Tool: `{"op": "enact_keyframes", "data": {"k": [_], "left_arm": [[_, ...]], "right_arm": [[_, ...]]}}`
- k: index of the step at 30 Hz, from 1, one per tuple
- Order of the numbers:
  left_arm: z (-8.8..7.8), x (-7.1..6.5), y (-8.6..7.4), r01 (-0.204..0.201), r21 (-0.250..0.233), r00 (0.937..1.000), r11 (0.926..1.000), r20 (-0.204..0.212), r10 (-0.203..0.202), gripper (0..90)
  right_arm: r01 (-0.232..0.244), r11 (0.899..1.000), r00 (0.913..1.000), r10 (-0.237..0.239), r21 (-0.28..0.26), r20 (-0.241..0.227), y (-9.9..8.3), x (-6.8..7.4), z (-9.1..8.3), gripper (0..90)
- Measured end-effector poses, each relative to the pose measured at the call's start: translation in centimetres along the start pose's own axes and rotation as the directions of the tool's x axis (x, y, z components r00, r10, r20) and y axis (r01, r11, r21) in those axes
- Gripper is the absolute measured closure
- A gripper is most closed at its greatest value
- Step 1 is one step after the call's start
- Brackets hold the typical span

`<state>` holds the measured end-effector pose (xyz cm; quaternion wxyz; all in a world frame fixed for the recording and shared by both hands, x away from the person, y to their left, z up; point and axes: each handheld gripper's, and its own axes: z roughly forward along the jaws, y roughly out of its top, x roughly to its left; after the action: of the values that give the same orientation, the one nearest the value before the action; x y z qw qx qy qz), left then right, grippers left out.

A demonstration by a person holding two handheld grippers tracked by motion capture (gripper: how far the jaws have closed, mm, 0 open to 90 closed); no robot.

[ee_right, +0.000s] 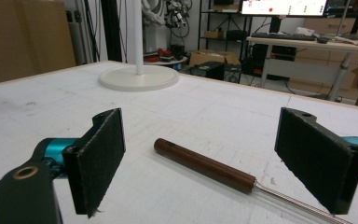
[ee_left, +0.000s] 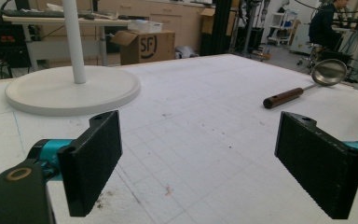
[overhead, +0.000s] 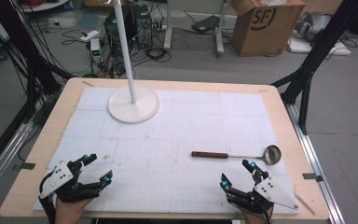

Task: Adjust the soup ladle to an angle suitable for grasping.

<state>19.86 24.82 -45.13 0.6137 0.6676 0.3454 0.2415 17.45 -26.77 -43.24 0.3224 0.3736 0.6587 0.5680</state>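
A metal ladle (overhead: 235,155) with a brown wooden handle lies flat on the white mat at the right, bowl (overhead: 272,154) toward the right edge. My right gripper (overhead: 237,175) stands open just in front of it at the near right, nothing between its jaws. In the right gripper view the wooden handle (ee_right: 204,164) lies on the mat a little beyond the wide-apart pads (ee_right: 99,158). My left gripper (overhead: 98,169) rests open at the near left, empty; in its view the ladle (ee_left: 307,86) lies far off to the right.
A white lamp stand with a round base (overhead: 134,104) and upright pole (overhead: 125,46) sits at the back left of the mat. The wooden table edge (overhead: 168,85) frames the mat. Cables, boxes and black frame posts stand on the floor beyond.
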Motion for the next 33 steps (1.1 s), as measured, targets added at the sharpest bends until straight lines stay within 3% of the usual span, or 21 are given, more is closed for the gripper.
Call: {"op": "enact_keyframes", "data": {"k": [3,6,7,8,16,20,22,23,29,33], "left_arm": [[-0.1,0.0,0.0,-0.001,-0.001,1.0,1.0,0.0,0.001,15.3],[-0.2,0.0,0.0,-0.006,-0.005,1.0,1.0,0.004,0.006,17.1],[-0.2,0.0,0.0,-0.009,-0.006,1.0,0.9999,0.003,0.009,17.1],[-0.2,-0.1,0.0,-0.007,-0.008,1.0,0.9999,0.005,0.007,17.3],[-0.4,0.0,0.0,-0.002,-0.001,1.0,1.0,-0.004,0.002,17.2],[-0.5,0.0,0.0,-0.003,0.005,1.0,1.0,-0.01,0.003,17.4],[-0.6,0.1,-0.1,0.003,0.003,0.9999,1.0,-0.011,-0.003,17.4],[-0.6,0.1,-0.1,0.001,0.005,0.9999,1.0,-0.015,-0.001,17.5],[-0.8,0.2,-0.1,0.009,-0.002,0.9996,1.0,-0.026,-0.009,17.6],[-0.8,0.2,-0.1,0.007,0.0,0.9997,1.0,-0.025,-0.007,17.7]], "right_arm": [[0.001,1.0,1.0,-0.001,0.006,0.003,0.0,0.1,0.0,16.7],[0.024,1.0,0.9997,-0.024,0.006,0.009,0.1,0.0,-0.1,27.8],[0.024,1.0,0.9997,-0.024,0.006,0.009,0.1,0.0,-0.1,27.8],[0.017,1.0,0.9998,-0.017,0.007,-0.009,0.0,0.0,-0.3,39.0],[0.0,1.0,0.9985,0.001,0.019,-0.054,0.0,-0.1,0.0,64.0],[-0.029,0.999,0.9932,0.033,0.039,-0.112,0.1,0.0,0.4,78.9],[-0.015,0.999,0.9897,0.022,0.05,-0.142,0.2,0.1,0.7,87.5],[-0.024,0.998,0.9857,0.033,0.055,-0.165,0.3,0.1,0.9,88.7],[-0.026,0.993,0.9774,0.05,0.118,-0.206,0.6,0.4,2.2,89.4],[-0.003,0.977,0.9642,0.059,0.211,-0.258,0.8,0.9,4.1,89.4]]}}
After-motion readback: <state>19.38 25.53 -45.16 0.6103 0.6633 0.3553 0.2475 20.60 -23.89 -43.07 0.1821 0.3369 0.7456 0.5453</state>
